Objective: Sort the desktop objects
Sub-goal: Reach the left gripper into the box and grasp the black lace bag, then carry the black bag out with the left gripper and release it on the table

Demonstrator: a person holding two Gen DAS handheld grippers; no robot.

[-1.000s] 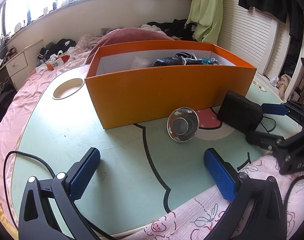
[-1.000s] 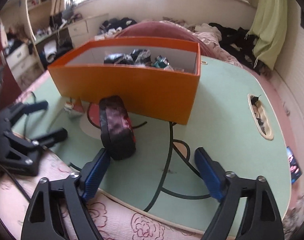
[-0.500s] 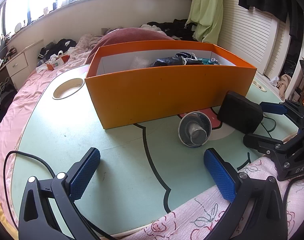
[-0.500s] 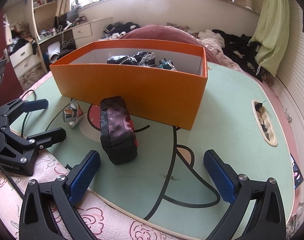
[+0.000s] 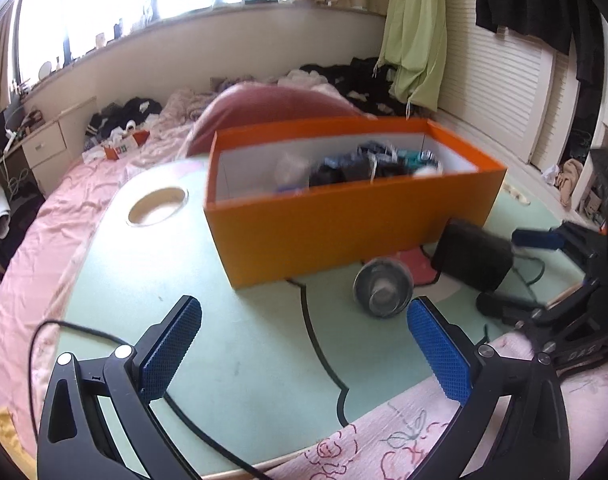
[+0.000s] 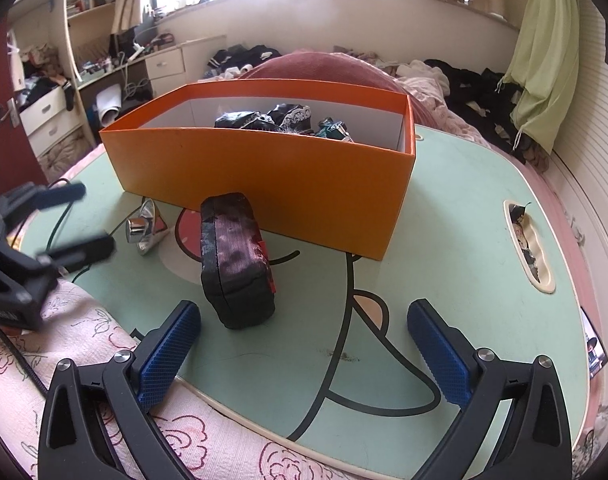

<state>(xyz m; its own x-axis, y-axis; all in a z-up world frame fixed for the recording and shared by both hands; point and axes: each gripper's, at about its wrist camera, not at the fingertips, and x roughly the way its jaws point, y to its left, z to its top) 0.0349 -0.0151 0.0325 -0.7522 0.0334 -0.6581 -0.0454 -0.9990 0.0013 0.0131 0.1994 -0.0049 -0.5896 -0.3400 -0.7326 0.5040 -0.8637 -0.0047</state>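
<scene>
An orange box [image 5: 352,216] [image 6: 264,168] holding dark clothes and small items stands on the green table [image 5: 232,344]. A shiny metal cup [image 5: 383,288] [image 6: 144,226] lies on its side in front of the box. A black pouch [image 6: 234,264] [image 5: 472,256] stands on edge against the box front. My left gripper [image 5: 304,340] [image 6: 90,218] is open with nothing between its fingers, and the cup lies just beyond its right finger. My right gripper [image 6: 304,340] [image 5: 504,272] is wide open, with the pouch just ahead of its left finger, apart from both pads.
The table lies on a pink flowered bedspread [image 6: 208,448]. It has a round hole [image 5: 158,204] at the left and a slot with bits in it [image 6: 528,248] at the right. A black cable [image 5: 60,326] trails by my left gripper. Clothes and a desk lie beyond.
The metal cup has rolled a little to the right, turning its mouth. My right gripper has drawn back from the pouch and its jaws have widened. The left view has tilted slightly and blurred.
</scene>
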